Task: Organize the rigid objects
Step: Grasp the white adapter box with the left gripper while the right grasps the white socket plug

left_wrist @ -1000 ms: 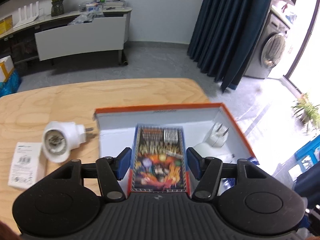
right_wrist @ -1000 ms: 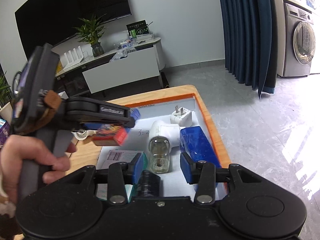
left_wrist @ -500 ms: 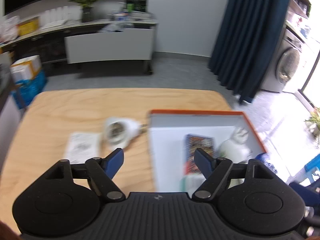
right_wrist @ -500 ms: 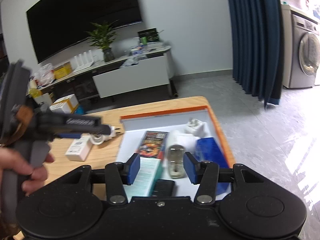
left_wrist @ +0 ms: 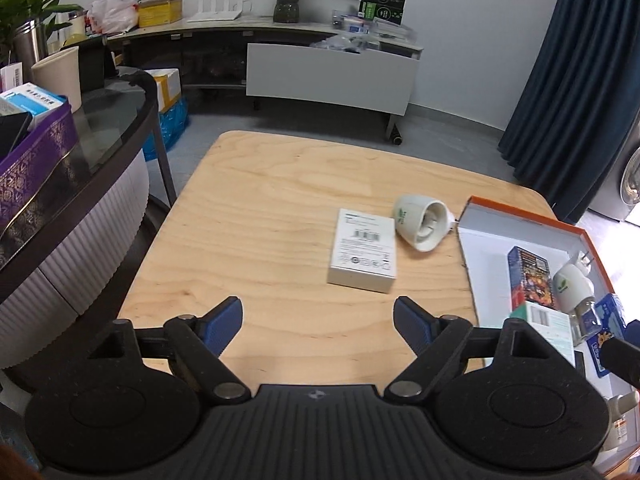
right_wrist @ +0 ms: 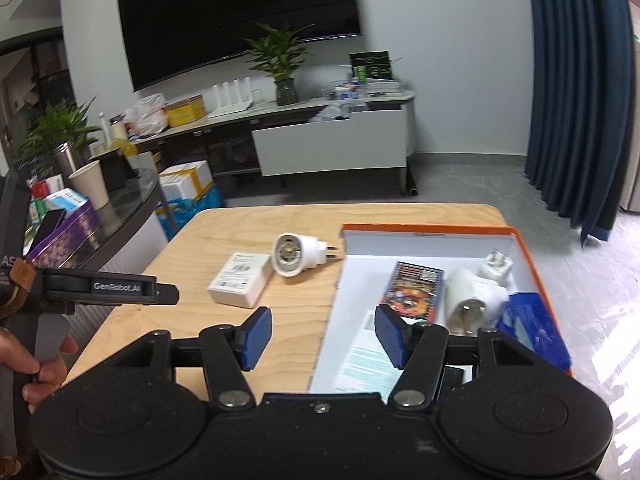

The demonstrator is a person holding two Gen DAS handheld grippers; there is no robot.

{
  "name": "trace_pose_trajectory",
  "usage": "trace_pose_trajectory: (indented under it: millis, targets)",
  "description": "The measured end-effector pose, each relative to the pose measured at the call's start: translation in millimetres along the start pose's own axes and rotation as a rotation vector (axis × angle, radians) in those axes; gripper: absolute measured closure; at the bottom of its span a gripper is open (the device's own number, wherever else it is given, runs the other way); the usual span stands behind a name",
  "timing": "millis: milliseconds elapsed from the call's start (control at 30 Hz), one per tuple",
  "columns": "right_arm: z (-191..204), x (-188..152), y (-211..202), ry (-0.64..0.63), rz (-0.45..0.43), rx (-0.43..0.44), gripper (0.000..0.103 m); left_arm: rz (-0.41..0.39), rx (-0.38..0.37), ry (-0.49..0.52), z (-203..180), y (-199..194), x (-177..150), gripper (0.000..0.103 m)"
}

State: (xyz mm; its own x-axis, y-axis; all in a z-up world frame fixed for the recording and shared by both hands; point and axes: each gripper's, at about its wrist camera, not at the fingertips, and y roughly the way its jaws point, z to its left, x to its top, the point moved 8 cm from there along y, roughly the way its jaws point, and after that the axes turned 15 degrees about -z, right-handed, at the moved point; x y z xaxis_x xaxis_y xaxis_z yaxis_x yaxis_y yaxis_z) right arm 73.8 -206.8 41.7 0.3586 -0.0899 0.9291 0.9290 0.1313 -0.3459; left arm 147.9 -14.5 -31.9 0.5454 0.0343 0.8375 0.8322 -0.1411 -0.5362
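Two ribbed blue-padded tools parted, boxy white carton, grained table

Wall television, potted plant, dark blue curtain, paper cup

Both fisheye cameras sit behind their own tongs, angled down across the desk toward the far media console. The left view hangs near the desk's left part; the right view looks from further right, over the orange-rimmed box. Both share the white carton and plug-in socket.
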Motion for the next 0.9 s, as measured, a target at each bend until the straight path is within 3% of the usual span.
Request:
trace_pose_trajectory:
  millis: [567,733,800,900]
  targets:
    - [-14,-13,25,-0.027,0.054,-0.035,0.033,0.077,-0.027,0.087,-38,108,-12,0.014]
    - [-15,-13,43,-0.036,0.073,-0.029,0.033,0.053,-0.025,0.140,-40,130,-10,0.026]
    - [-14,-8,54,-0.034,0.073,-0.021,0.033,0.033,-0.041,0.156,-41,131,-7,0.043]
    - [-8,-1,72,-0.028,0.070,0.001,0.028,0.027,-0.066,0.122,-34,127,-3,0.043]
